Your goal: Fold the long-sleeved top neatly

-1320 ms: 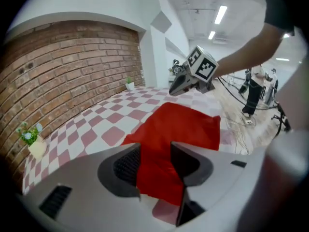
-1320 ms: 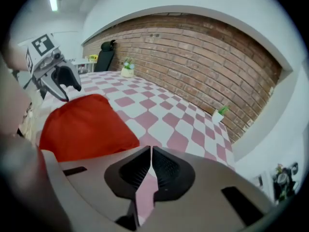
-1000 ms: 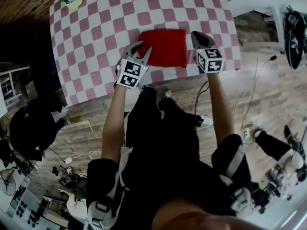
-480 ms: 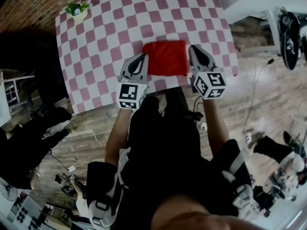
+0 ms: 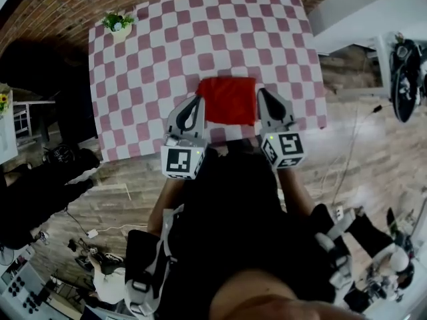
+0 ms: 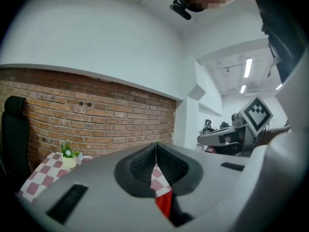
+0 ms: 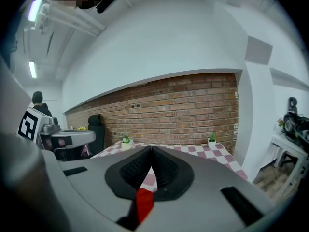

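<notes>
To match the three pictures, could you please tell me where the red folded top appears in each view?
Head view: red folded top near the table's front edge, between left tool and right tool.
Left gripper view: red sliver below the shut jaws.
Right gripper view: red sliver below the shut jaws.
Shared landmark: flowering potted plant.

Head view looks steeply down from above the table's (image 5: 153, 59) near edge. Both gripper views face across it toward the wall (image 6: 96, 110), seemingly sharing the far-left-corner plant (image 5: 118, 24).
</notes>
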A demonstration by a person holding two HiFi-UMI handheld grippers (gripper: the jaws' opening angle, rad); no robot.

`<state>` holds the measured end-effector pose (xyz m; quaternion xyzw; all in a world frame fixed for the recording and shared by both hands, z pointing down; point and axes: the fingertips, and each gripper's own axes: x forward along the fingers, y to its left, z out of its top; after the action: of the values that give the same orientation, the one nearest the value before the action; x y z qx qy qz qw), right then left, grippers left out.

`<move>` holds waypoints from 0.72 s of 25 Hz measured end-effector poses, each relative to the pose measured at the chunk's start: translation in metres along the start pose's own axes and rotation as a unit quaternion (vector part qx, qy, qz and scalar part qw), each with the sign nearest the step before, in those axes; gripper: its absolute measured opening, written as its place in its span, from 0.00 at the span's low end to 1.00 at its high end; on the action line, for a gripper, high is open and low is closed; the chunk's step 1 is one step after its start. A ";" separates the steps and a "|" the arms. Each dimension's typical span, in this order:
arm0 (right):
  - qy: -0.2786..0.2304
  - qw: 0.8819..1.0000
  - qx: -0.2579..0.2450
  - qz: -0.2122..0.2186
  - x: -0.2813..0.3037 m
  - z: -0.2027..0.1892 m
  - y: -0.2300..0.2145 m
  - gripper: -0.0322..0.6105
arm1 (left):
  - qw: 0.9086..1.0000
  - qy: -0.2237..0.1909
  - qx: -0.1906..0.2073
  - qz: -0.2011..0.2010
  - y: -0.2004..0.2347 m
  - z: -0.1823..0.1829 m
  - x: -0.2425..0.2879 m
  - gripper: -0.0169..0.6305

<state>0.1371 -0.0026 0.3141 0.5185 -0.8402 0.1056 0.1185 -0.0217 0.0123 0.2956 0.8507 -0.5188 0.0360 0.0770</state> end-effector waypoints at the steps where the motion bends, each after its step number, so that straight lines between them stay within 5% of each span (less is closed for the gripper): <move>1: -0.004 1.000 -0.002 0.002 0.000 0.002 -0.002 0.06 | 1.000 0.001 0.001 0.009 -0.001 0.001 0.001 0.04; 18: -0.002 0.999 -0.006 0.044 0.032 0.017 -0.012 0.06 | 0.998 0.004 -0.005 0.057 0.010 0.013 0.042 0.04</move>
<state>0.1326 -0.0396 0.3086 0.4809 -0.8628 0.1045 0.1156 -0.0120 -0.0313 0.2895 0.8194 -0.5659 0.0409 0.0811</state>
